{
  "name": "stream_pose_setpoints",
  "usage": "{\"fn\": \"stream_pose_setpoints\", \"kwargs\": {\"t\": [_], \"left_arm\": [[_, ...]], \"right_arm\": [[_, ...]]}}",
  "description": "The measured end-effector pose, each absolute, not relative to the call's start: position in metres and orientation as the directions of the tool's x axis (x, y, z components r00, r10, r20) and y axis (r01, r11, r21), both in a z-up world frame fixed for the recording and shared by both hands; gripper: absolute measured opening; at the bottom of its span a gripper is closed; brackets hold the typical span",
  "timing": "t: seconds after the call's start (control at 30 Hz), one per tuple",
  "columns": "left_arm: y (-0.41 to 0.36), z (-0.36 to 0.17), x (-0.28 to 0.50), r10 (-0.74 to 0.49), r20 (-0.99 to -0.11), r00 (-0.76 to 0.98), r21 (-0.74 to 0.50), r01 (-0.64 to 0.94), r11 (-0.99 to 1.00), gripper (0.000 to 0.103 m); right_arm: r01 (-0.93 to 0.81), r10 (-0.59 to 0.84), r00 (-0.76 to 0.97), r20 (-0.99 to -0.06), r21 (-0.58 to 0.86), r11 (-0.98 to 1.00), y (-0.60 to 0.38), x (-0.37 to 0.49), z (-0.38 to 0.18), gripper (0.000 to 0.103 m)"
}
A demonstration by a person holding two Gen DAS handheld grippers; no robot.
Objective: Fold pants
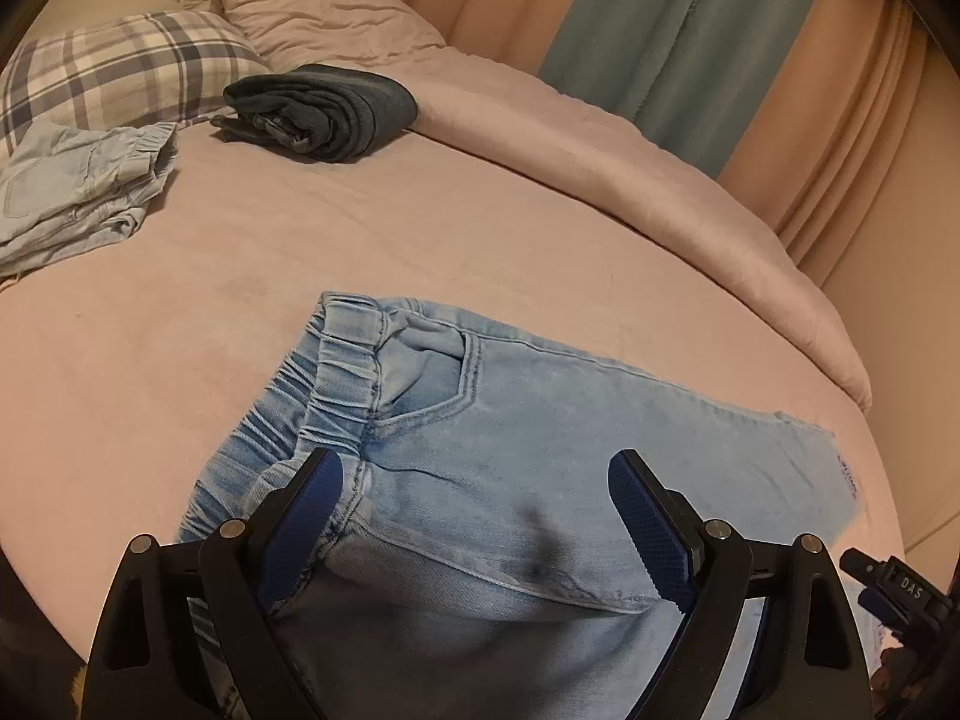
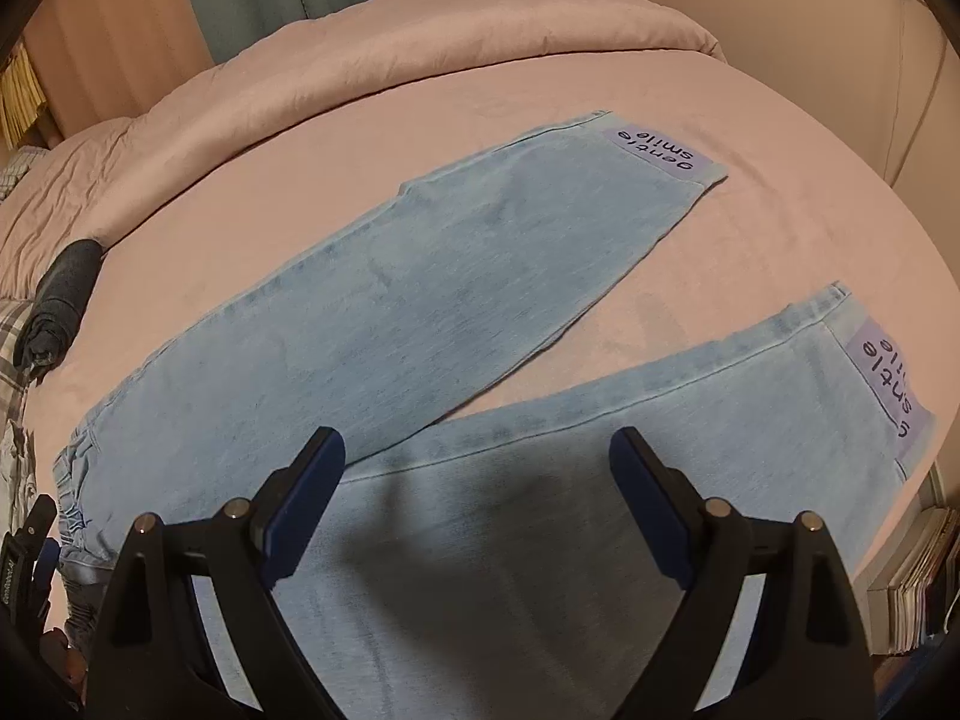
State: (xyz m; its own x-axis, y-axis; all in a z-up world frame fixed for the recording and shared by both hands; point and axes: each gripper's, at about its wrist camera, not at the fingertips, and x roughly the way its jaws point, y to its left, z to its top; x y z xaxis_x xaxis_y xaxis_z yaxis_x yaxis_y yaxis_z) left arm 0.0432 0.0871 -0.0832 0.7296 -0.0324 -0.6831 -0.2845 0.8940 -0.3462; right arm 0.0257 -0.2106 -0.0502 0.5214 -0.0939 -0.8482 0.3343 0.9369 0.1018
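Light blue denim pants (image 1: 540,420) lie flat on the pink bed, waistband (image 1: 336,372) toward the left. My left gripper (image 1: 474,480) hovers open just above the crotch seam, nothing between its blue pads. In the right wrist view the two legs (image 2: 420,276) spread apart in a V, each hem bearing a purple "gentle smile" patch (image 2: 657,153). My right gripper (image 2: 477,462) hangs open over the near leg (image 2: 690,414), close to where the legs part, holding nothing.
A rolled dark garment (image 1: 318,111) and a crumpled pale blue garment (image 1: 78,186) lie at the back left beside a plaid pillow (image 1: 120,60). A pink duvet (image 1: 600,138) is bunched along the far side before curtains. Books (image 2: 918,582) stack off the bed's right edge.
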Motion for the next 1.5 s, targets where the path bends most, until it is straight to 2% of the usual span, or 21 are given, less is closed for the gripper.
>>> {"fn": "stream_pose_setpoints", "kwargs": {"t": [0.57,0.9,1.1,1.23,1.3,1.37,1.5], "left_arm": [[0.094,-0.085,0.042,-0.066,-0.671,0.738,-0.379,-0.266,0.886,0.090],[0.101,-0.087,0.042,-0.095,-0.657,0.748,-0.420,-0.258,0.870,0.090],[0.099,-0.087,0.043,-0.088,-0.664,0.743,-0.403,-0.256,0.879,0.090],[0.103,-0.087,0.041,-0.115,-0.648,0.753,-0.444,-0.250,0.861,0.090],[0.108,-0.087,0.040,-0.129,-0.638,0.759,-0.466,-0.247,0.849,0.086],[0.112,-0.089,0.040,-0.126,-0.638,0.759,-0.475,-0.260,0.841,0.075],[0.118,-0.093,0.040,-0.130,-0.638,0.759,-0.496,-0.276,0.823,0.064]], "right_arm": [[0.387,-0.144,0.505,-0.851,0.074,0.919,-0.217,0.020,-0.048,0.091],[0.295,-0.113,0.539,-0.835,0.062,0.953,-0.190,0.034,-0.041,0.091],[0.285,-0.105,0.519,-0.848,0.056,0.957,-0.185,0.048,-0.045,0.091],[0.235,-0.051,0.500,-0.865,0.079,0.969,-0.175,0.078,-0.042,0.090],[0.233,-0.024,0.486,-0.873,0.103,0.967,-0.175,0.097,-0.040,0.090],[0.255,0.010,0.465,-0.885,0.145,0.956,-0.181,0.118,-0.040,0.089],[0.340,0.014,0.422,-0.906,0.173,0.924,-0.201,0.155,-0.045,0.089]]}}
